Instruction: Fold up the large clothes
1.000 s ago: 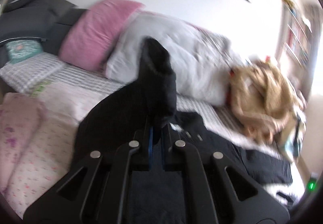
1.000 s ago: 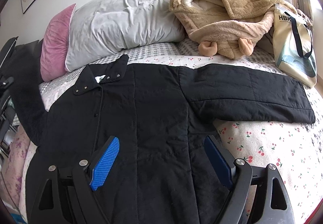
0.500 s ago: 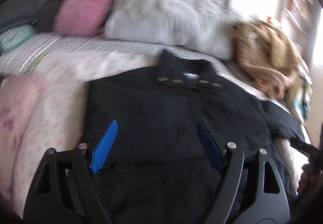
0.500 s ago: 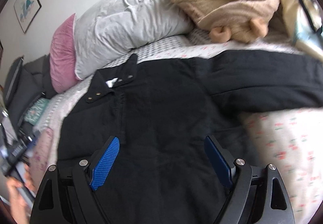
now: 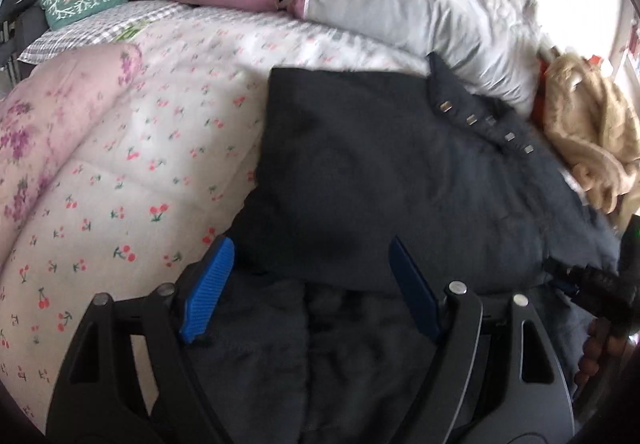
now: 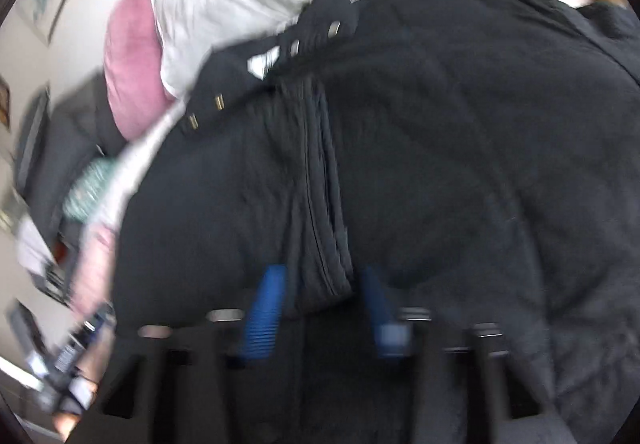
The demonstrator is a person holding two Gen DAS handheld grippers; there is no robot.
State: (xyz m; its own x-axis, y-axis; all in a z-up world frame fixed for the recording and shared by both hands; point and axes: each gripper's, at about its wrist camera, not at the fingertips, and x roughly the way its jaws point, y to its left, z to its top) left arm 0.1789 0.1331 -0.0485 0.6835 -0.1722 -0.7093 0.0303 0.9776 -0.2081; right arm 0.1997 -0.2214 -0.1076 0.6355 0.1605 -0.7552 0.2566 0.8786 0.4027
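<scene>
the black coat (image 5: pixel 400 180) lies spread on the bed (image 5: pixel 132 172), collar with its metal snaps (image 5: pixel 486 124) up toward the grey pillow (image 5: pixel 420 0), and the left sleeve looks laid across the chest as a flat dark panel. the left tongs (image 5: pixel 312 288) hang open just over the lower edge of that panel, holding nothing, pads either side of it. the right tongs (image 6: pixel 320 308) stand partly open around a ridge of bunched fabric (image 6: pixel 320 204) running down the coat's middle; the view is blurred, so whether the pads touch the cloth is unclear, but they don't look closed on it.

the step in hand seems to be taking hold of the body for the next fold. to do it well: bite deep enough to catch all layers of the ridge, not just the top skin, since padded cloth slips. the left side should pin or grip the sleeve panel's edge so it doesn't slide off as the coat is lifted. lift both sides together, keep the edges level, and lay the fold down slowly toward the collar
</scene>
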